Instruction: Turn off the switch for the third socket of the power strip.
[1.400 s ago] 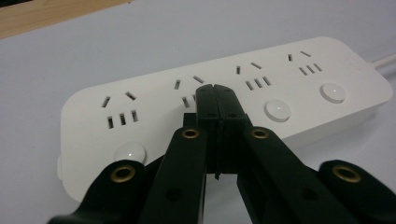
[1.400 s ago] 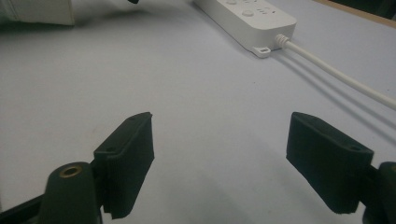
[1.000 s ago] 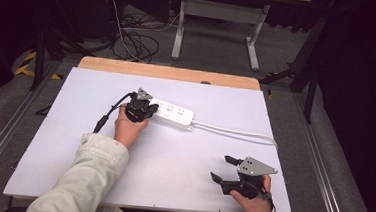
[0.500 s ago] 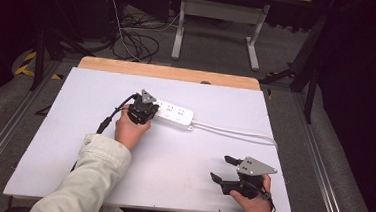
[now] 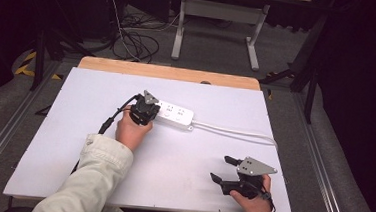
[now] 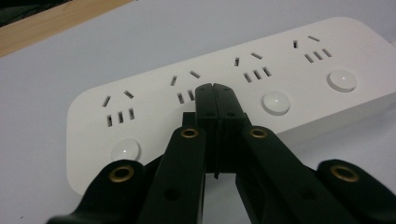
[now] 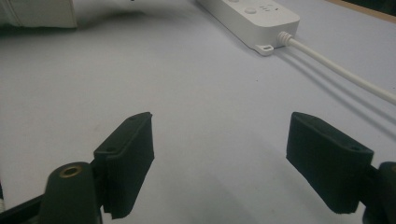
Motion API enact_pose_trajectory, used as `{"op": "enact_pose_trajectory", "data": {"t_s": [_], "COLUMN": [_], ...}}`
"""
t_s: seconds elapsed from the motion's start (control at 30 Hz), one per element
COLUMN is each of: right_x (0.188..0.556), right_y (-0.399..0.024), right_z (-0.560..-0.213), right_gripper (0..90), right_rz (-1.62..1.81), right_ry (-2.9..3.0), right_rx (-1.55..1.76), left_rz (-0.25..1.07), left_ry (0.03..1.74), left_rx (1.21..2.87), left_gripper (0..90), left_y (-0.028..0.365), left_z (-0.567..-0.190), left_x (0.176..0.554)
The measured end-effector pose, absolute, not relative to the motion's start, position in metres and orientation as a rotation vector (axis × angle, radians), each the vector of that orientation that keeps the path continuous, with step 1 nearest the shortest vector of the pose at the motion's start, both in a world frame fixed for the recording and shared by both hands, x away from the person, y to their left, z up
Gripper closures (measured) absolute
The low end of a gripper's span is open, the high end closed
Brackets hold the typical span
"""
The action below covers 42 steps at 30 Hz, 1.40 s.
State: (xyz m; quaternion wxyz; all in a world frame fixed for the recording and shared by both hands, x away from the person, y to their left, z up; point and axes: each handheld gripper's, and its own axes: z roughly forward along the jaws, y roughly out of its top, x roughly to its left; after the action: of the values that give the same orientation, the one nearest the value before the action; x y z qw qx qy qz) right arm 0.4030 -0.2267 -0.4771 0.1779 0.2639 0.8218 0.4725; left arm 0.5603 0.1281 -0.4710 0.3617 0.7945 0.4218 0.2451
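1. Left gripper view: the left gripper (image 6: 215,91) has its fingers pressed together, gripping nothing, tips over the white power strip (image 6: 280,74) between its socket holes.
2. The power strip lies flat mid-worktop (image 5: 73,143).
3. The right gripper (image 7: 219,158) rests well apart from it, fingers wide open and empty.

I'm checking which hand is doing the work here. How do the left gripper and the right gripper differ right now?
The left gripper has its jaws shut, tips pressed together; the right gripper has its jaws wide apart with nothing between them. The left gripper's tips are over the white power strip, by its second switch button from the left; the right gripper sits apart near the table's front edge. Both have black jaws.
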Motion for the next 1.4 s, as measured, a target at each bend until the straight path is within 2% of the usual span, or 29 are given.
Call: {"op": "enact_pose_trajectory", "data": {"t_s": [0.33,0.5,0.6,0.7,0.83,1.4], "right_x": [0.403,0.403,0.403,0.404,0.403,0.403], "right_y": [-0.227,-0.227,-0.226,-0.227,-0.227,-0.226], "right_z": [-0.478,-0.478,-0.478,-0.478,-0.478,-0.478], "right_gripper": [23.6,23.5,23.5,23.4,23.5,23.5], "right_rz": [1.342,1.338,1.342,1.337,1.338,1.329], "right_ry": [2.331,2.338,2.334,2.331,2.326,2.327], "right_rx": [0.745,0.745,0.743,0.75,0.751,0.758], "left_rz": [0.661,0.621,0.541,0.479,0.518,0.44], "left_ry": [1.102,1.118,1.108,1.115,1.014,0.928], "left_rx": [2.044,2.022,1.989,1.986,1.979,1.955], "left_gripper": [90.0,90.0,90.0,90.0,90.0,88.8], "left_y": [0.128,0.131,0.135,0.138,0.141,0.152], "left_z": [-0.472,-0.472,-0.47,-0.465,-0.449,-0.408], "left_x": [0.56,0.561,0.563,0.56,0.549,0.527]}}
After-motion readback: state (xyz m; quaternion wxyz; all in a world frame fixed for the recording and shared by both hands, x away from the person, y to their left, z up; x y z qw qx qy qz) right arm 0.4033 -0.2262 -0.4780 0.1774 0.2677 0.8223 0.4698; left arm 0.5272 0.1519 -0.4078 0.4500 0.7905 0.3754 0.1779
